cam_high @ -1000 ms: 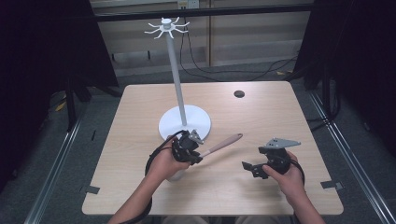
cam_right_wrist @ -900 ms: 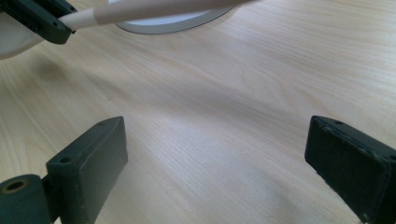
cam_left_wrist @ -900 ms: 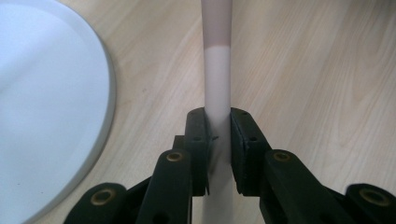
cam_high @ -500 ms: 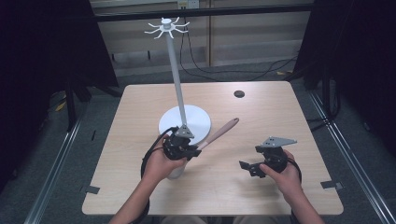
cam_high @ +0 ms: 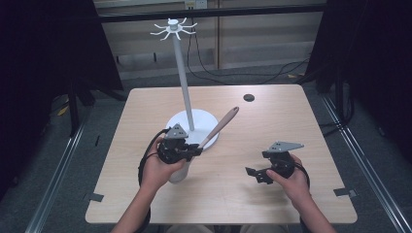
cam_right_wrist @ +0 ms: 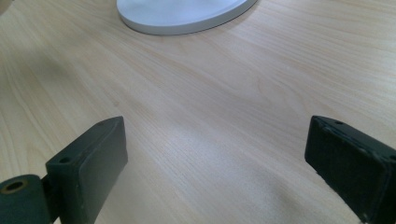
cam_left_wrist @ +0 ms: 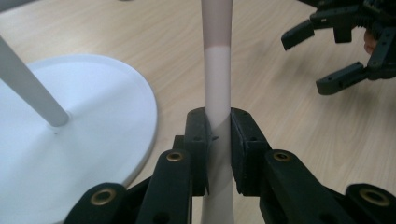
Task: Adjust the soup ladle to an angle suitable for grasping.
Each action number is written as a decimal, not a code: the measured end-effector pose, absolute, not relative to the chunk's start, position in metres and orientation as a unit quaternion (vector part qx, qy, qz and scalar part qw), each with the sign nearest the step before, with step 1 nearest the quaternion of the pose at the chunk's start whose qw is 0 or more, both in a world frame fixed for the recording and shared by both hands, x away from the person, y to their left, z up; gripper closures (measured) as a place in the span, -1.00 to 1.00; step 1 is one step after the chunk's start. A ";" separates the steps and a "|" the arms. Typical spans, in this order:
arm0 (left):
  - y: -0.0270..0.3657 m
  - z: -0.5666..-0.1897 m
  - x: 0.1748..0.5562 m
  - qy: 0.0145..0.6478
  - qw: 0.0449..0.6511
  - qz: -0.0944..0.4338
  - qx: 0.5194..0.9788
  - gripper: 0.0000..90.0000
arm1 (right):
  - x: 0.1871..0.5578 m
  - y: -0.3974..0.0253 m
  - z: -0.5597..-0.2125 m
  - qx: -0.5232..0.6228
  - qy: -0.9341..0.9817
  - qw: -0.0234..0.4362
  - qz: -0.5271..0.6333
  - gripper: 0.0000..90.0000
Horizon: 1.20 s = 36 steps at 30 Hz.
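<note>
Wooden table [cam_high: 272, 121] under me: my left claw [cam_left_wrist: 218, 140] clamps the spatula [cam_high: 219, 127], handle angled up and away right; my right claw [cam_high: 257, 174] hovers agape.

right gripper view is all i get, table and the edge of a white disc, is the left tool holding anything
Observer: Yes. The left tool is shut on a long-handled utensil, with one jaw on each side of the handle.
Operator: where is that versus the white disc
Observer: The disc is the round base of a tall white stand with hooks on top. The utensil's free end slants up to the right of the pole.
Operator: and my own tool
Observer: The right tool is open and holds nothing. It sits low over the bare table, to the right of the left tool.
</note>
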<state>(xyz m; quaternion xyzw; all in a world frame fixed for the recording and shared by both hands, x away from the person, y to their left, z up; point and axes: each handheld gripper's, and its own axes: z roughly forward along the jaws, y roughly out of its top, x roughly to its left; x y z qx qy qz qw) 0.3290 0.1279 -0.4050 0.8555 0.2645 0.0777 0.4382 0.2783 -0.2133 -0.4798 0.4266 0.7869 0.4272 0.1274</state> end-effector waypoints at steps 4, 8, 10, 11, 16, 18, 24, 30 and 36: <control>0.135 -0.399 0.328 0.270 0.458 0.086 0.843 0.74 | 0.279 -0.213 -0.480 0.426 0.788 0.127 0.426 -0.87; 0.142 -0.393 0.326 0.276 0.469 0.099 0.833 0.74 | 0.280 -0.211 -0.481 0.424 0.789 0.127 0.426 -0.87; 0.146 -0.390 0.326 0.276 0.482 0.102 0.825 0.74 | 0.280 -0.211 -0.481 0.423 0.790 0.127 0.426 -0.87; 0.146 -0.390 0.326 0.276 0.482 0.102 0.825 0.74 | 0.280 -0.210 -0.481 0.423 0.790 0.128 0.426 -0.87; 0.154 -0.380 0.324 0.283 0.501 0.112 0.810 0.74 | 0.280 -0.210 -0.481 0.423 0.790 0.128 0.425 -0.87; 0.157 -0.377 0.324 0.281 0.510 0.116 0.805 0.74 | 0.280 -0.210 -0.481 0.424 0.790 0.127 0.425 -0.87; 0.165 -0.369 0.324 0.285 0.519 0.130 0.795 0.74 | 0.280 -0.210 -0.482 0.423 0.791 0.127 0.424 -0.87; 0.175 -0.358 0.323 0.289 0.529 0.148 0.784 0.74 | 0.280 -0.209 -0.481 0.423 0.791 0.127 0.424 -0.87; 0.184 -0.345 0.320 0.289 0.537 0.168 0.774 0.74 | 0.280 -0.209 -0.482 0.424 0.790 0.126 0.425 -0.87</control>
